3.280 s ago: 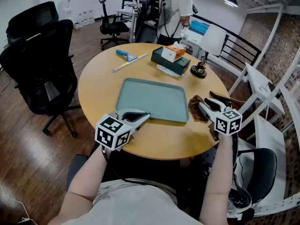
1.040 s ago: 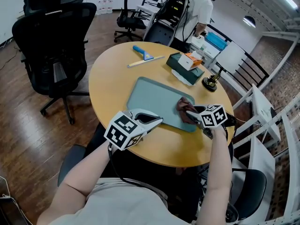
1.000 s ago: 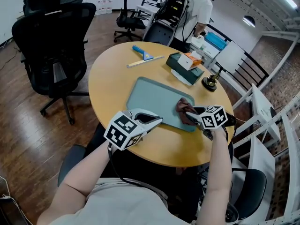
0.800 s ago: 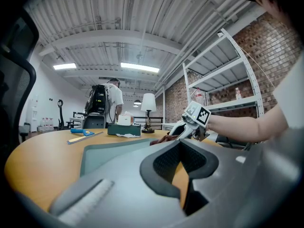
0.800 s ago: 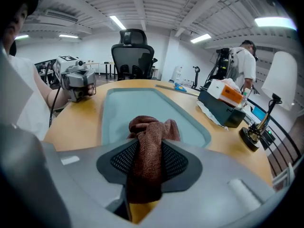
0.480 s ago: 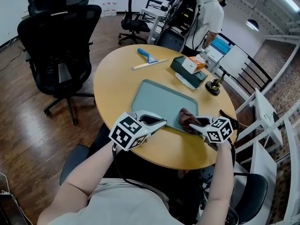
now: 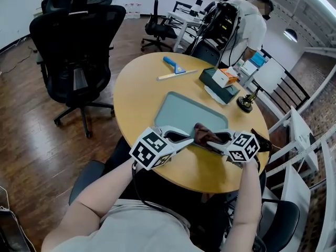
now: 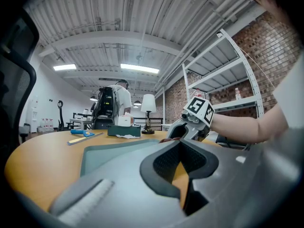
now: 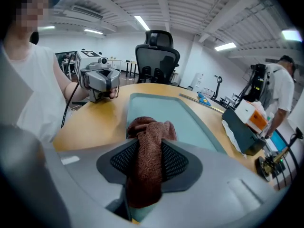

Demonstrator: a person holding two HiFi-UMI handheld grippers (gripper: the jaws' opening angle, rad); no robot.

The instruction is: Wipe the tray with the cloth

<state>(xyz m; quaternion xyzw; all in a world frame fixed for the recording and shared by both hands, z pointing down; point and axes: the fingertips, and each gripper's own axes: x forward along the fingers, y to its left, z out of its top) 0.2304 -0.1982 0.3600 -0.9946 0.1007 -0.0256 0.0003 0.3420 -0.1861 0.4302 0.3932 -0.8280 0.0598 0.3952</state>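
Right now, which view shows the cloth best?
The right gripper view: the brown cloth fills the middle, pinched between that gripper's jaws, its bunched end over the tray. The head view shows it small, at the tray's near edge. The left gripper view shows only a thin sliver beneath the right gripper.

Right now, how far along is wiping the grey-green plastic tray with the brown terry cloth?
Done: the brown terry cloth is clamped in the right gripper. In hand: it sits at the grey-green plastic tray's near edge. Left: the floor beyond; no wipe marks show, so coverage is unclear.
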